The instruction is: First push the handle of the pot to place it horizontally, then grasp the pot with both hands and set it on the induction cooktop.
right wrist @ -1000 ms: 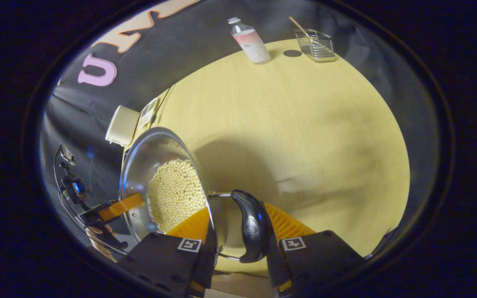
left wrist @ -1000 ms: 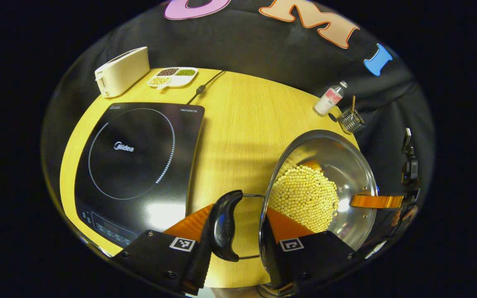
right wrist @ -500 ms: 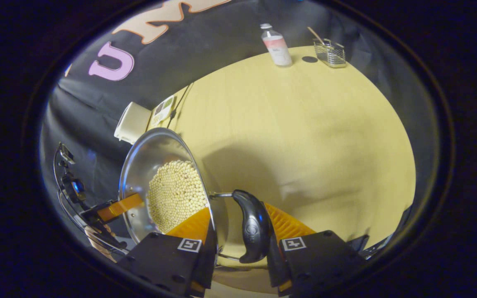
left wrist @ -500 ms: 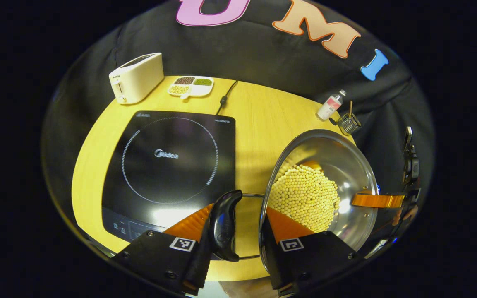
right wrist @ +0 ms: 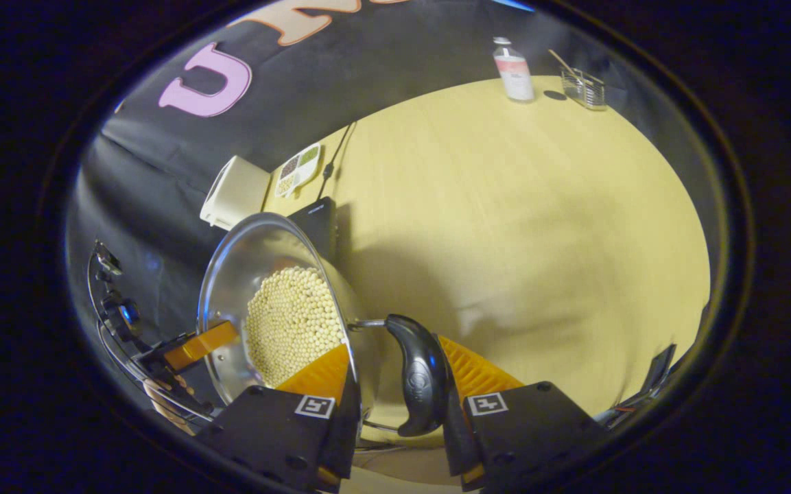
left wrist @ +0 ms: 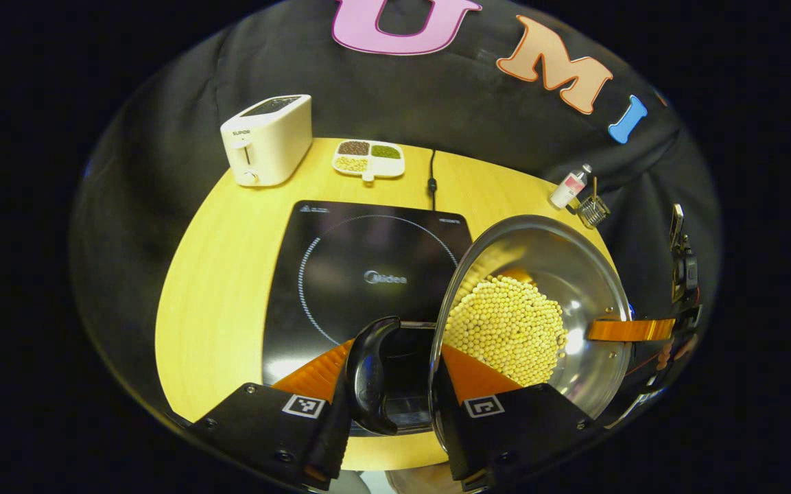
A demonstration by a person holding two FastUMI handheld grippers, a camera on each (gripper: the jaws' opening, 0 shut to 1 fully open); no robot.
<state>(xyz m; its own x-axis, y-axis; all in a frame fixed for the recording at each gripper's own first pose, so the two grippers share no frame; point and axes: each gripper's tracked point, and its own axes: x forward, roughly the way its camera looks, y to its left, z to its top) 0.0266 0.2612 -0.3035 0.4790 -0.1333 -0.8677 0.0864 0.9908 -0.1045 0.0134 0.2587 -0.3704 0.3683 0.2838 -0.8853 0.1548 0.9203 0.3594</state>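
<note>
Nearest each lens, clamped between the left claw (left wrist: pixel 390 384) and right claw (right wrist: pixel 395 387) by its two side handles (left wrist: pixel 370 376) for a level carry, hangs the bean-filled pot (left wrist: pixel 539 302), now partly over the induction cooktop (left wrist: pixel 340 267) on the table (left wrist: pixel 223 274), formerly well right of it.
</note>
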